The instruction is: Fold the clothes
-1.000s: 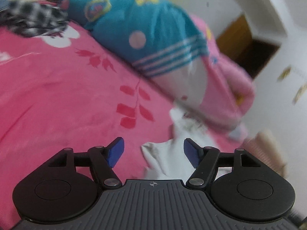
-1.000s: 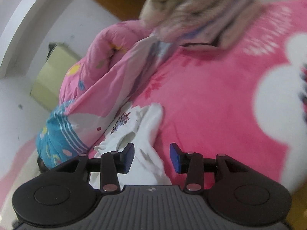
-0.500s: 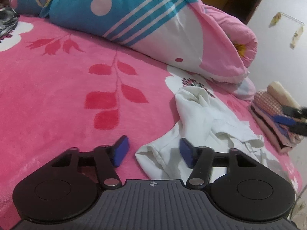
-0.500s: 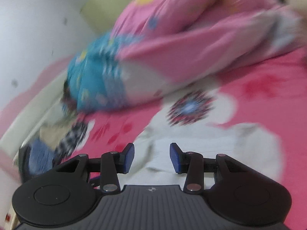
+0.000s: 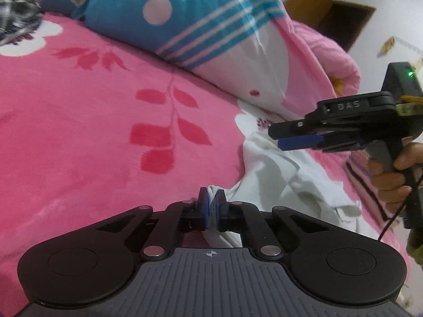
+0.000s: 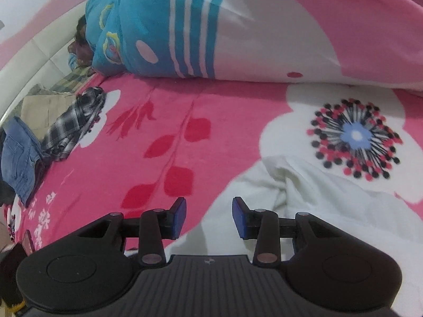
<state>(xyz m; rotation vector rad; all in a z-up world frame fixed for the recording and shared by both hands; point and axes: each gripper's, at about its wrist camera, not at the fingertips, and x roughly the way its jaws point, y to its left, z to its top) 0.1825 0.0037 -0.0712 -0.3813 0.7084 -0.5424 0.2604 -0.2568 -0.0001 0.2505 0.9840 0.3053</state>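
White shirt (image 5: pixel 280 177), long axis running away toward quilt (image 5: pixel 216 34); near end pinched by left gripper (image 5: pixel 210 206); right gripper (image 6: pixel 208 218) spread above it

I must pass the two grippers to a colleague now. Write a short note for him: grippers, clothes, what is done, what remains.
Left gripper: shut on an edge of the white garment.
Right gripper: open, empty, above the same garment's other part.
The garment lies crumpled on the pink blanket; a plaid garment and jeans wait at the bed's far end.
Done: one edge gripped.
Left: grip a second edge, spread, fold; then likely the others.
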